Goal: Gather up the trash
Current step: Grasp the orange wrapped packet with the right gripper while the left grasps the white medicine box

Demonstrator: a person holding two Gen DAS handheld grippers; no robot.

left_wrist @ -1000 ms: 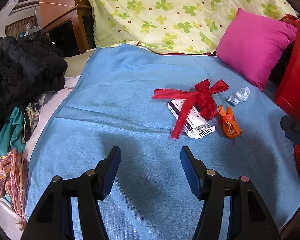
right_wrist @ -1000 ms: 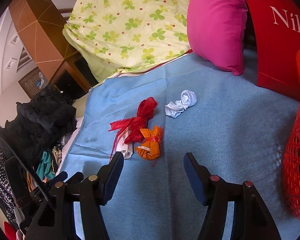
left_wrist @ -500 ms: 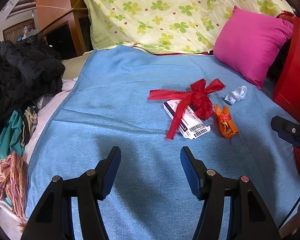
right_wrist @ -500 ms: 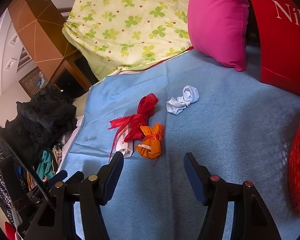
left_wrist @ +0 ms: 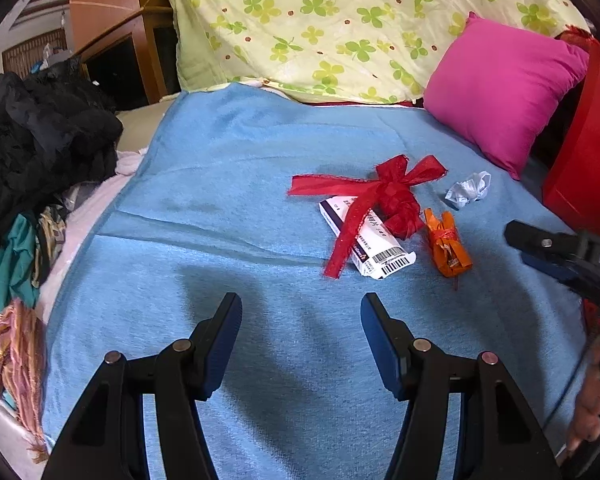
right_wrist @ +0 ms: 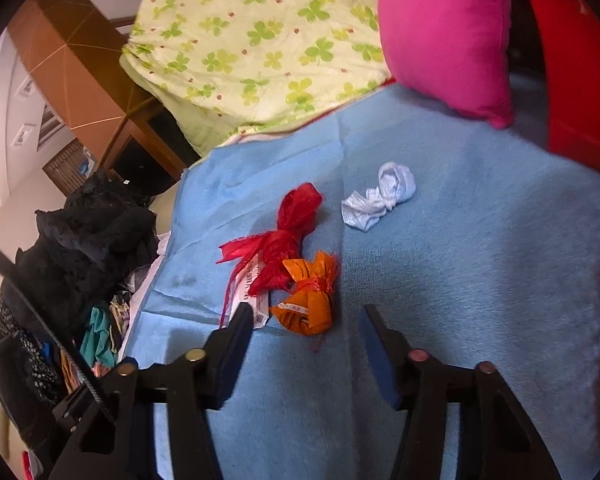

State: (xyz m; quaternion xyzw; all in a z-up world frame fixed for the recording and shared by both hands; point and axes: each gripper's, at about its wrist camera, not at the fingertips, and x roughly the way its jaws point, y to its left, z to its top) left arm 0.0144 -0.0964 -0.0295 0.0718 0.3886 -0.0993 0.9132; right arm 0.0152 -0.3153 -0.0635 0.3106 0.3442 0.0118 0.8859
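Bed: blue blanket (left_wrist: 228,184) lay over the bed and carried all the trash; a quilt with green clovers (left_wrist: 340,20) was heaped at the far end; a pink pillow (left_wrist: 504,92) leaned at the far right, beside a red bag (left_wrist: 580,168)
Left side of bed: dark clothes (left_wrist: 40,140) were piled there, with coloured fabrics under them; a brown wooden cabinet (left_wrist: 112,28) stood behind
Red ribbon: the red ribbon bow (left_wrist: 384,196) lay near the middle of the blanket; one tail stretched to the left and one tail ran across the white box toward the camera
White box: the white box (left_wrist: 374,246) with a barcode lay flat, partly under the ribbon; its barcode end pointed to the near side
Orange wrapper: the orange wrapper (right_wrist: 310,300), tied with a thin red thread, lay just beside the ribbon and the box, on their right; in the right wrist view it was just ahead of the jaws
White paper: the crumpled white paper (right_wrist: 380,200) lay apart from the other three, further away, toward the pillow
Left gripper: the left gripper (left_wrist: 300,332) hung over bare blanket, on the near side of the box; jaws wide apart, nothing between them
Right gripper: the right gripper (right_wrist: 306,340) was low over the blanket; jaws wide apart and empty; the tip of the left finger (right_wrist: 236,328) covered the near end of the box in this view; contact could not be told
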